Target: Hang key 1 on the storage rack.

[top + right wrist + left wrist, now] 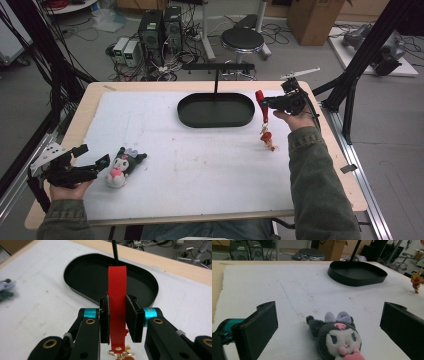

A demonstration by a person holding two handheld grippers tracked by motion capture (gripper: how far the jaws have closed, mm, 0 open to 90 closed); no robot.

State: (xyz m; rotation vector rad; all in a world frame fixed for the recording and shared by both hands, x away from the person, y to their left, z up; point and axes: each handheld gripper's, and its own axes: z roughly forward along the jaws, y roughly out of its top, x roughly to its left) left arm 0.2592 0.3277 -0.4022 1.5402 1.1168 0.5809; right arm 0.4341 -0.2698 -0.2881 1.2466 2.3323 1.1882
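High view: the red strap (pixel 260 104) is held by the right gripper (pixel 270 103), hanging vertically with a small charm (pixel 268 138) dangling above the white mat (pixel 200 165); the black stand tray (pixel 216 110) lies just to the left, its crossbar (pixel 218 66) probably the target.

Left gripper view: jaws are spread wide, unclamped, either side of the plush toy (pixel 338 337).

Right gripper view: jaws are clamped on the strap (pixel 117 307), long axis pointing toward the tray (pixel 82 280).
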